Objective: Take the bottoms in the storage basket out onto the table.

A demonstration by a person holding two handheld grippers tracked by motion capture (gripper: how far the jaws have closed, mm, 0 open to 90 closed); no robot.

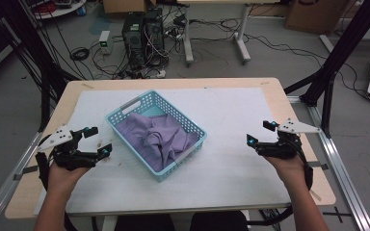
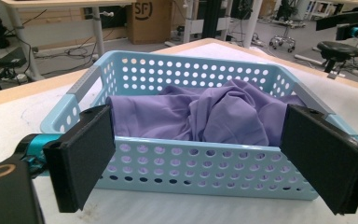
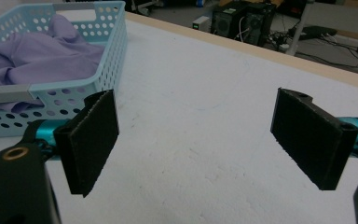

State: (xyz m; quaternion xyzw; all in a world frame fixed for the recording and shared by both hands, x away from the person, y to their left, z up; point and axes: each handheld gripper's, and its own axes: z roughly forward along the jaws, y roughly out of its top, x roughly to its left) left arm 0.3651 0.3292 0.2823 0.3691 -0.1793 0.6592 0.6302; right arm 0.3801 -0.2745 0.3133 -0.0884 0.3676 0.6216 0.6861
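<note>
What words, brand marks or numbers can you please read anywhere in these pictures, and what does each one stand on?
"SF" inside a round black mark: on the brown cardboard box on the floor beyond the table, left claw view.
Light blue perforated plastic basket: no lettering.
Crumpled purple cloth: no lettering.
Black computer towers and small white device with a green light: any labels are too small to read.

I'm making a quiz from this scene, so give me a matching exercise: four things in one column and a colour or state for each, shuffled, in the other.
Things:
1. basket
2. cloth
3. left gripper
4. table cover

Descriptions:
A. purple, crumpled
B. white, flat
C. light blue, full of holes
D. open, holding nothing

Pairs: 1-C, 2-A, 3-D, 4-B
</note>
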